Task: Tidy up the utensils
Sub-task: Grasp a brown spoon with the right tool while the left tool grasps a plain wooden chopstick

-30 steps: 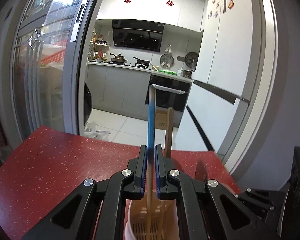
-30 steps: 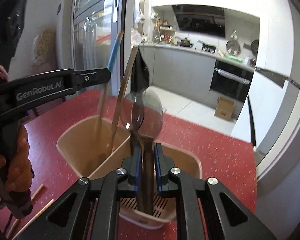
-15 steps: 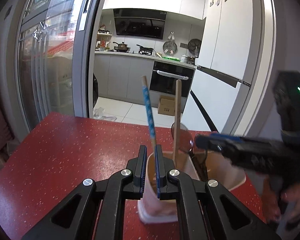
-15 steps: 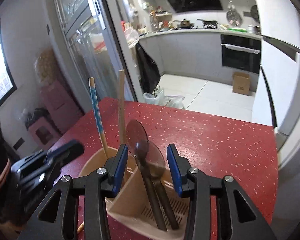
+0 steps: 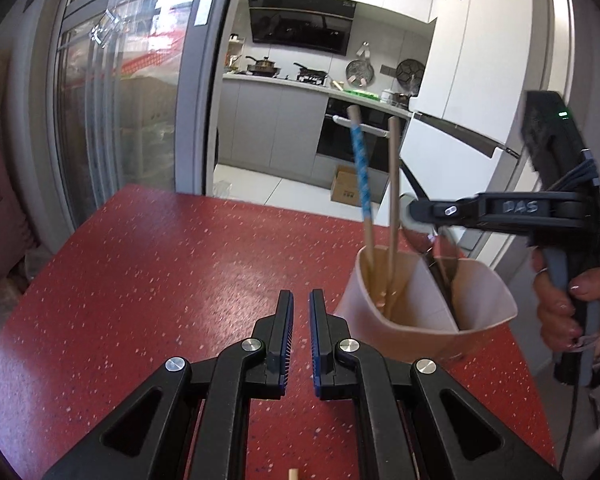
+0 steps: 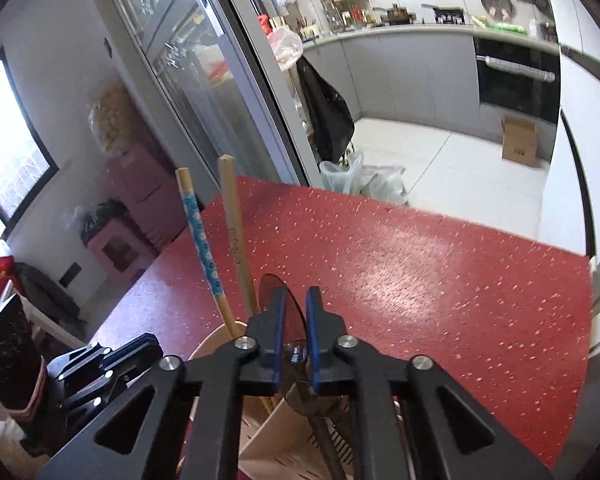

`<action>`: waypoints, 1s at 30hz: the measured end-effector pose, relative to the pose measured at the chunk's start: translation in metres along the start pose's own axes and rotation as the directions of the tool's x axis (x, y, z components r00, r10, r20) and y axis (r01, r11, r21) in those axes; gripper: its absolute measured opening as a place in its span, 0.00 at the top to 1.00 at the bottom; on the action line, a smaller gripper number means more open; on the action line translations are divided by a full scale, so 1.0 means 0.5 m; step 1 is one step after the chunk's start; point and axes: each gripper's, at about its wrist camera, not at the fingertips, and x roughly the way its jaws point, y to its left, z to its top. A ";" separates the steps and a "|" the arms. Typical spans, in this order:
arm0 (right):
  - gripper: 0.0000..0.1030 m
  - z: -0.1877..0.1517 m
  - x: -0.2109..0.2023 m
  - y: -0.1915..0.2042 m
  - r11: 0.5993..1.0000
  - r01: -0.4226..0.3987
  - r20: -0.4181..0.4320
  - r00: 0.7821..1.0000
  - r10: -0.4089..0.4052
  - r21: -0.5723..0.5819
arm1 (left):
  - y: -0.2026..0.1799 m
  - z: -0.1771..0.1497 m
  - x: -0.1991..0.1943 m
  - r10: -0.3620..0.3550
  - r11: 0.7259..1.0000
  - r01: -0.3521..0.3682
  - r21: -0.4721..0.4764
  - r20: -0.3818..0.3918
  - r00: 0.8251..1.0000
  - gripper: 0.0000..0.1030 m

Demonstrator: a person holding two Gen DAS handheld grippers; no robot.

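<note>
1. A red speckled table (image 5: 148,280) fronts the kitchen.
2. Left gripper (image 5: 301,340) is clenched, empty; right gripper (image 6: 296,336) likewise, above the holder (image 5: 420,304).
3. A loose chopstick (image 5: 293,474) lies beneath the left gripper, nearer than the holder; its axis is hidden.

Left claw (image 5: 301,312) and right claw (image 6: 296,316) apparently empty, closed.
</note>
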 end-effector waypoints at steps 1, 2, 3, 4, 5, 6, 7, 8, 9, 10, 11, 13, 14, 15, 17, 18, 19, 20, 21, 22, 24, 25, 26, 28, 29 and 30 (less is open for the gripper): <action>0.92 -0.003 -0.009 0.003 1.000 0.025 0.018 1.000 -0.025 -0.016 | 0.002 -0.002 0.000 0.003 1.000 -0.003 0.000 -0.003 1.000 0.65; 0.92 -0.006 -0.017 0.007 0.999 0.042 0.038 0.998 -0.041 -0.026 | 0.002 -0.004 0.000 0.007 1.000 -0.007 0.001 -0.005 1.000 0.65; 0.93 -0.009 -0.025 0.010 0.998 0.054 0.059 0.997 -0.052 -0.034 | 0.001 -0.006 0.000 0.011 1.000 -0.011 0.004 -0.008 1.000 0.65; 0.93 -0.012 -0.036 0.014 0.997 0.069 0.084 0.994 -0.065 -0.041 | -0.001 -0.011 -0.005 0.013 1.000 -0.013 0.006 -0.009 1.000 0.65; 0.94 -0.011 -0.040 0.019 0.995 0.082 0.101 0.992 -0.077 -0.047 | -0.002 -0.012 -0.006 0.017 1.000 -0.017 0.006 -0.009 1.000 0.65; 0.95 -0.012 -0.047 0.024 0.993 0.101 0.123 0.988 -0.094 -0.058 | -0.003 -0.013 -0.009 0.020 1.000 -0.020 0.007 -0.008 1.000 0.43; 0.96 -0.013 -0.054 0.031 0.990 0.121 0.148 0.983 -0.109 -0.072 | -0.004 -0.012 -0.013 0.024 1.000 -0.024 0.009 -0.008 1.000 0.17; 0.96 -0.015 -0.061 0.041 0.985 0.146 0.174 0.976 -0.129 -0.090 | -0.002 -0.012 -0.017 0.043 0.999 -0.043 0.001 -0.005 0.999 0.00; 0.96 -0.014 -0.064 0.050 0.981 0.165 0.192 0.971 -0.143 -0.104 | -0.002 -0.013 -0.027 0.061 0.998 -0.061 -0.008 0.022 0.998 0.00; 0.96 -0.015 -0.068 0.064 0.974 0.187 0.211 0.965 -0.157 -0.127 | -0.004 -0.014 -0.032 0.059 0.998 -0.059 0.001 0.030 0.998 0.00; 0.96 -0.014 -0.067 0.074 0.969 0.200 0.222 0.961 -0.165 -0.144 | -0.007 -0.015 -0.033 0.058 0.998 -0.059 0.004 0.027 0.998 0.00; 0.96 -0.016 -0.061 0.093 0.962 0.209 0.222 0.960 -0.167 -0.178 | -0.007 -0.015 -0.035 0.064 0.998 -0.064 0.000 0.026 0.998 0.00; 0.96 -0.020 -0.056 0.100 0.960 0.203 0.211 0.964 -0.162 -0.190 | -0.005 -0.016 -0.035 0.069 0.998 -0.069 -0.004 0.023 0.997 0.00; 0.96 -0.023 -0.053 0.106 0.960 0.200 0.201 0.967 -0.160 -0.197 | -0.004 -0.017 -0.036 0.073 0.997 -0.073 -0.008 0.020 0.997 0.00; 0.95 -0.035 -0.049 0.113 0.959 0.192 0.170 0.973 -0.158 -0.207 | 0.000 -0.019 -0.042 0.078 0.997 -0.078 -0.015 0.017 0.997 0.00; 0.93 -0.039 -0.053 0.114 0.957 0.206 0.168 0.970 -0.173 -0.204 | 0.001 -0.020 -0.047 0.084 0.996 -0.084 -0.011 0.019 0.996 0.00; 0.88 -0.040 -0.059 0.114 0.956 0.216 0.170 0.968 -0.184 -0.196 | 0.004 -0.023 -0.052 0.088 0.996 -0.088 -0.006 0.020 0.996 0.00; 0.69 -0.043 -0.068 0.111 0.959 0.222 0.169 0.967 -0.193 -0.174 | 0.007 -0.025 -0.059 0.091 0.996 -0.091 -0.004 0.022 0.996 0.00; 0.51 -0.045 -0.080 0.106 0.965 0.220 0.168 0.966 -0.196 -0.142 | 0.008 -0.027 -0.064 0.095 0.995 -0.095 -0.003 0.023 0.995 0.00; 0.49 -0.049 -0.094 0.103 0.970 0.214 0.172 0.966 -0.192 -0.117 | 0.010 -0.029 -0.071 0.104 0.995 -0.104 -0.002 0.017 0.994 0.00; 0.49 -0.059 -0.126 0.096 0.980 0.196 0.168 0.968 -0.187 -0.041 | 0.010 -0.031 -0.077 0.135 0.991 -0.135 0.008 0.003 0.991 0.00; 0.49 -0.067 -0.140 0.094 0.982 0.188 0.157 0.970 -0.185 -0.006 | 0.007 -0.035 -0.085 0.157 0.987 -0.157 0.022 -0.001 0.988 0.00; 0.49 -0.075 -0.152 0.092 0.984 0.178 0.149 0.972 -0.179 0.026 | 0.006 -0.038 -0.090 0.162 0.986 -0.161 0.037 -0.005 0.987 0.00; 0.49 -0.102 -0.175 0.090 0.982 0.170 0.113 0.977 -0.179 0.083 | 0.004 -0.046 -0.100 0.161 0.984 -0.159 0.078 -0.026 0.987 0.00; 0.49 -0.124 -0.187 0.090 0.979 0.171 0.087 0.980 -0.181 0.112 | 0.007 -0.055 -0.106 0.163 0.983 -0.158 0.096 -0.044 0.986 0.00; 0.49 -0.149 -0.195 0.091 0.973 0.182 0.050 0.980 -0.190 0.139 | 0.011 -0.063 -0.110 0.164 0.982 -0.157 0.108 -0.061 0.984 0.00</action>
